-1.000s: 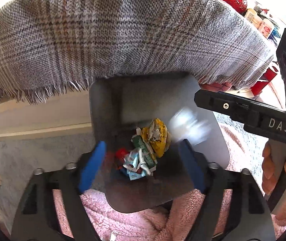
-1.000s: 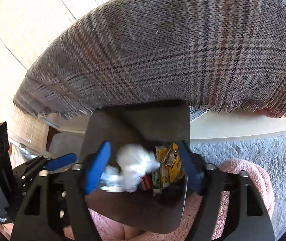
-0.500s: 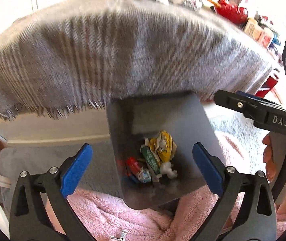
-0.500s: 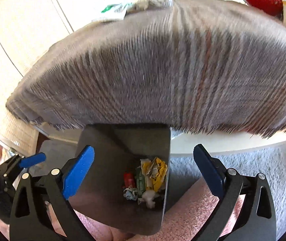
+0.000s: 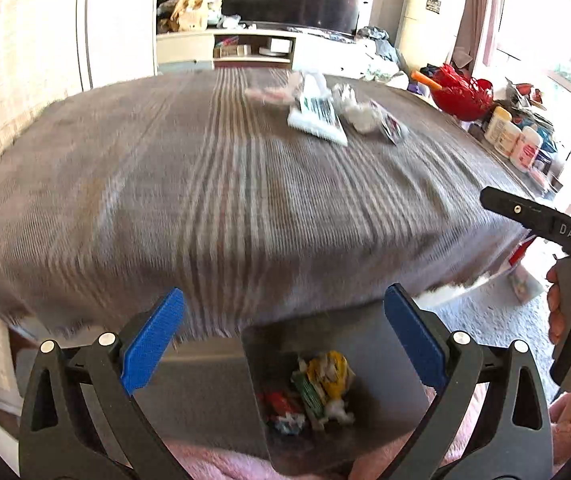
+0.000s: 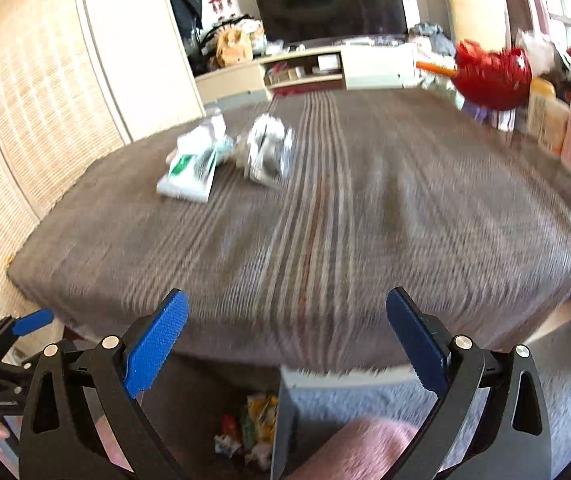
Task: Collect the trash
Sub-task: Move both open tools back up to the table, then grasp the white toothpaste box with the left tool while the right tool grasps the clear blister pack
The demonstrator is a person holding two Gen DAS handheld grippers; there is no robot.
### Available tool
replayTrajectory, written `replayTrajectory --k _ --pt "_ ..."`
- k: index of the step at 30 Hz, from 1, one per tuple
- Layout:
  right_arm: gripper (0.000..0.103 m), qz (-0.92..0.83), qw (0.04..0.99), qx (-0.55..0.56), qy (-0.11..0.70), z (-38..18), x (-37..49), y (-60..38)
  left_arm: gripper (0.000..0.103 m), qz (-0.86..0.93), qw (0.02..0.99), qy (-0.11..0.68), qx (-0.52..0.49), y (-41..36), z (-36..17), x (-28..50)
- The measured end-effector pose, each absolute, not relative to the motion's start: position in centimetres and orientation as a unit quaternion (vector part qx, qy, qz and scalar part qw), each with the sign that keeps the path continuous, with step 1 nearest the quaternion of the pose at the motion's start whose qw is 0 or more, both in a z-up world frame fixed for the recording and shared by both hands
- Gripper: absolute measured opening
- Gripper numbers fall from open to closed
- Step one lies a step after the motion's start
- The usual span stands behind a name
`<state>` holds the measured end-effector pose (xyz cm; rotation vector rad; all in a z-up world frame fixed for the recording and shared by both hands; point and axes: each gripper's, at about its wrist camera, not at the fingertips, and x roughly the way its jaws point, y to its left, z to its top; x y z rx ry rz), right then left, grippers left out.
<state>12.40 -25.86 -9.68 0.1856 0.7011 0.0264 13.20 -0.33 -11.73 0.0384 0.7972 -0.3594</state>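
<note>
A grey bin [image 5: 389, 344] stands below the table edge on pink fleece, with crumpled wrappers [image 5: 317, 392] in yellow, green, red and white inside; it also shows in the right wrist view [image 6: 285, 420]. On the plaid tablecloth [image 5: 205, 200] lie a white-and-green packet [image 5: 317, 120] and crumpled white trash [image 5: 361, 114], seen too in the right wrist view as a packet [image 6: 189, 172] and a silvery wad [image 6: 269, 152]. My left gripper [image 5: 285, 340] is open and empty above the bin. My right gripper [image 6: 285, 344] is open and empty at the table's near edge.
A red bowl [image 5: 461, 96] and several bottles [image 5: 513, 140] stand along the table's right side. A TV and a low cabinet [image 5: 253, 48] are behind the table. Grey carpet [image 6: 365, 400] lies beside the bin. The other gripper's body [image 5: 553, 232] is at the right.
Both grippers have opened wide and risen from over the bin to table height. The white wad dropped into the bin. The tabletop and its trash have come into view.
</note>
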Motion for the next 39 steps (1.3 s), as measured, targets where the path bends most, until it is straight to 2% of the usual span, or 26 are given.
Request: replayTrajectory --k 8,17,18,20,21,23,25,29,34,36,39 --pt "0.1 0.01 0.941 0.081 0.328 -7.4 16.4 -26.4 0.095 -0.181 0.912 0.368 0.034 -2.2 -9.7 18.2" --pt "0.097 -0.001 0.937 0.071 0.342 -7.6 21.9 -27.1 0.095 -0.191 0.911 0.362 0.051 -4.5 -9.4 22.9" --pt "0.095 0.001 0.937 0.068 0.344 -7.7 22.4 -27.1 0.095 -0.192 0.91 0.363 0.051 -4.6 -9.5 23.4" --pt "0.082 0.009 0.934 0.068 0.352 -8.2 23.2 -26.9 0.094 -0.195 0.908 0.367 0.047 -5.0 -9.7 24.8" --pt "0.079 0.014 0.932 0.071 0.355 -8.6 23.6 -26.8 0.094 -0.196 0.907 0.369 0.046 -5.2 -9.8 25.4" --pt "0.067 0.021 0.931 0.077 0.357 -9.1 24.1 -26.9 0.085 -0.201 0.905 0.372 0.044 -5.6 -10.1 26.8" --pt "0.06 0.025 0.93 0.079 0.359 -9.5 24.5 -26.9 0.077 -0.208 0.903 0.374 0.037 -5.7 -10.2 27.9" --pt "0.057 0.034 0.927 0.078 0.365 -10.2 25.3 -26.5 0.063 -0.221 0.897 0.383 0.027 -6.2 -10.5 29.8" --pt "0.056 0.032 0.921 0.079 0.379 -11.0 26.3 -26.6 0.06 -0.236 0.887 0.396 0.034 -7.6 -11.4 31.5" --pt "0.05 0.035 0.919 0.088 0.383 -11.4 26.7 -26.9 0.059 -0.239 0.883 0.403 0.036 -8.2 -11.9 32.3" --pt "0.038 0.044 0.916 0.091 0.389 -11.5 27.0 -26.8 0.048 -0.249 0.877 0.41 0.039 -8.8 -12.5 32.9"
